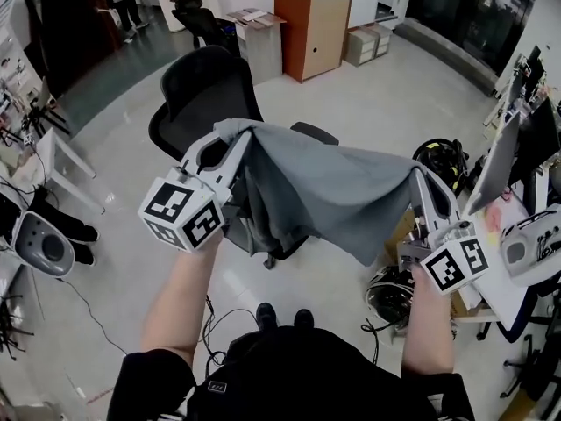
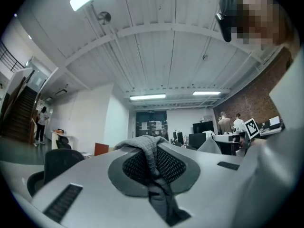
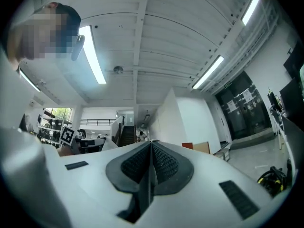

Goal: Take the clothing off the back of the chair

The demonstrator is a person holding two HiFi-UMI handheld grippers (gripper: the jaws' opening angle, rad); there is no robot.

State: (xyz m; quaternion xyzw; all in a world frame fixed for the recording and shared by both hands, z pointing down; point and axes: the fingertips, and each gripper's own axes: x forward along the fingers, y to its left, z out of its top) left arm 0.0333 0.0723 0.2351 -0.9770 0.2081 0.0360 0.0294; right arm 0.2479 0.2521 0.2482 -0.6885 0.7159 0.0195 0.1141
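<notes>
Hand-held grippers (image 1: 230,140) (image 1: 419,177) tight on grey clothing (image 1: 324,191)

Two handheld grippers, the left gripper (image 1: 232,139) and the right gripper (image 1: 419,176); two marker cubes, the left cube (image 1: 182,213) and the right cube (image 1: 456,266); two forearms (image 1: 180,296) reaching forward; one grey garment (image 1: 324,191); two black office chairs, the near chair (image 1: 206,90) and the far chair (image 1: 197,16); one orange-fronted cabinet (image 1: 311,29); two small beige boxes (image 1: 359,44) beside it; two black shoes (image 1: 266,314) at the bottom of the head view; in the left gripper view, three ceiling light strips (image 2: 147,97); three distant people, one standing person (image 2: 42,122) near a staircase and two more people (image 2: 223,122) among desks.
</notes>
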